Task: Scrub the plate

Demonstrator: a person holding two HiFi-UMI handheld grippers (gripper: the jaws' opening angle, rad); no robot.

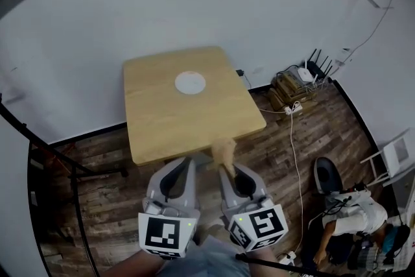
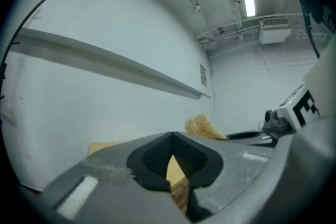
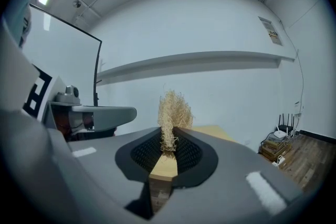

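Plate [image 1: 190, 82] and jaws are well apart at this moment, so no scrubbing is under way. The right gripper [image 3: 169, 138] has its jaws pinched together on the lower end of a scrubber [image 3: 173, 110], a straw-coloured wad of loose fibres that stands up out of the tips and fans out above them. The left gripper [image 2: 172, 135] has its jaws closed tip to tip with nothing between them; only the counter shows through the gap behind the tips. Both grippers are side by side, close to the person, and appear to be short of the near edge of the counter [image 1: 162, 123], a pale wooden top set against a white wall. The plate lies flat and alone on the far half of that top, white and round, a little right of centre.

By its look the plate is stiff, smooth and probably breakable, and it may slide on the bare wood under a sideways rub. A sound hold would be the left jaws on its near rim, or pressing down there, while the scrubber works the face. The scrubber looks light and springy, so it should bend rather than scratch, and will likely need firm pressure.
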